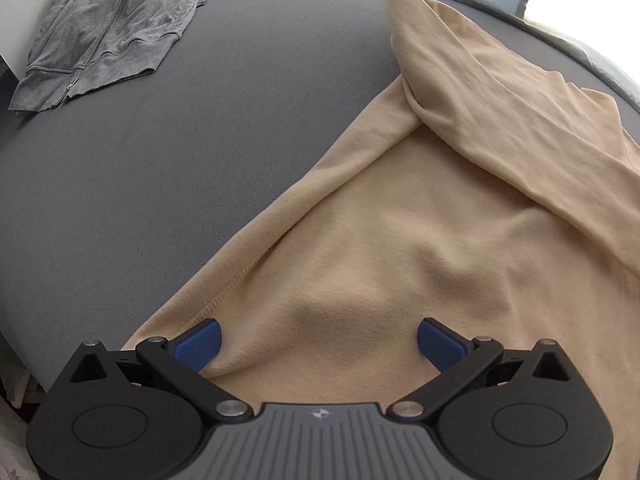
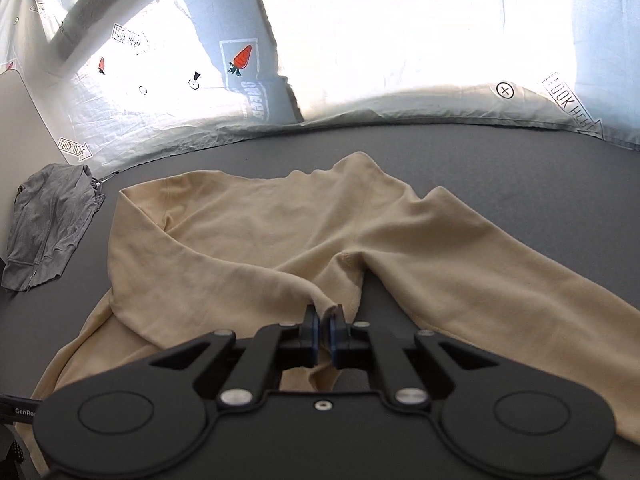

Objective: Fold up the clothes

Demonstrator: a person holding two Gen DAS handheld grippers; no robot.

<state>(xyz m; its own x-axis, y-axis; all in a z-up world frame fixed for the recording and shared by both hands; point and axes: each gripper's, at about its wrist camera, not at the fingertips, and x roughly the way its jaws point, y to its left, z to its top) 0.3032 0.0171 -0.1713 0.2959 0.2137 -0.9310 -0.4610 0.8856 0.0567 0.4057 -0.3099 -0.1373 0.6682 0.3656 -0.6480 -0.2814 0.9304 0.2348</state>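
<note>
A beige long-sleeved sweatshirt [image 1: 420, 240] lies spread on a dark grey surface [image 1: 180, 160]. One sleeve [image 1: 480, 92] is folded across its body. My left gripper [image 1: 319, 344] hangs open just above the sweatshirt's hem area, its blue pads [image 1: 200, 344] wide apart with cloth below them. In the right wrist view the sweatshirt [image 2: 260, 232] lies with its other sleeve [image 2: 500, 280] stretched to the right. My right gripper [image 2: 324, 326] is shut on a pinch of the sweatshirt's side edge below the armpit.
A folded grey zip hoodie [image 1: 104, 36] lies at the far left of the surface [image 2: 480, 152], also seen as the grey hoodie [image 2: 48, 224]. Pale printed bedding [image 2: 180, 80] with carrot motifs rises behind the surface, brightly lit.
</note>
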